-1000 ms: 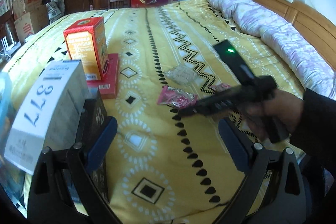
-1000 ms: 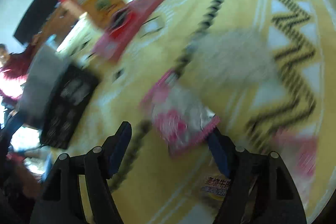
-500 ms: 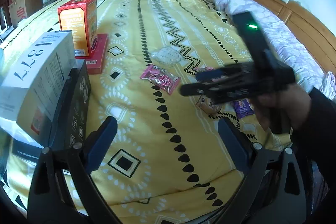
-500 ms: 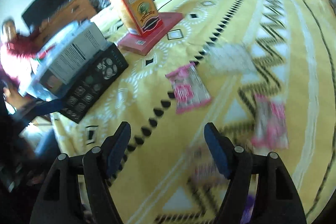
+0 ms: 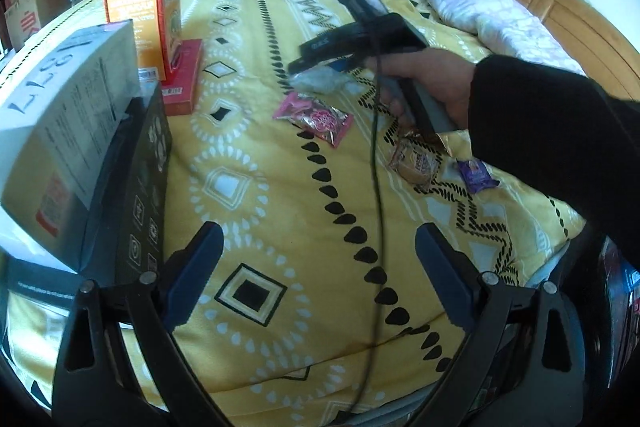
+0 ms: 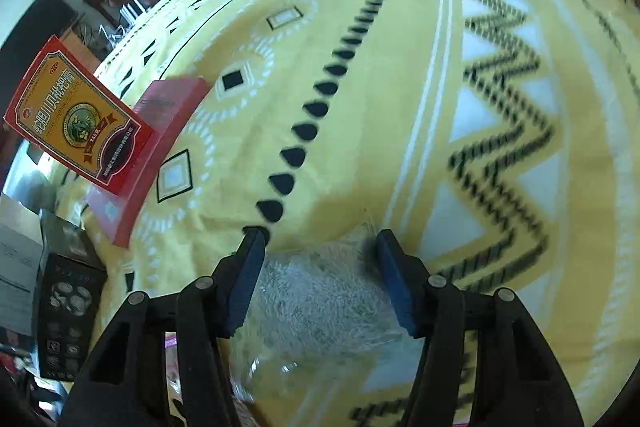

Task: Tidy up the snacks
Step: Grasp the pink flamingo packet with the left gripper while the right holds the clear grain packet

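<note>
Clear snack packet lies between my right gripper's half-parted fingers, touching neither visibly; my left gripper gapes wide above bedspread.

On the bed in front of me I count four wrapped snacks: one clear packet, one pink packet, one orange packet and one purple packet. Four boxes stand at my left: one orange box, one flat red box, one white box, one black box.
</note>
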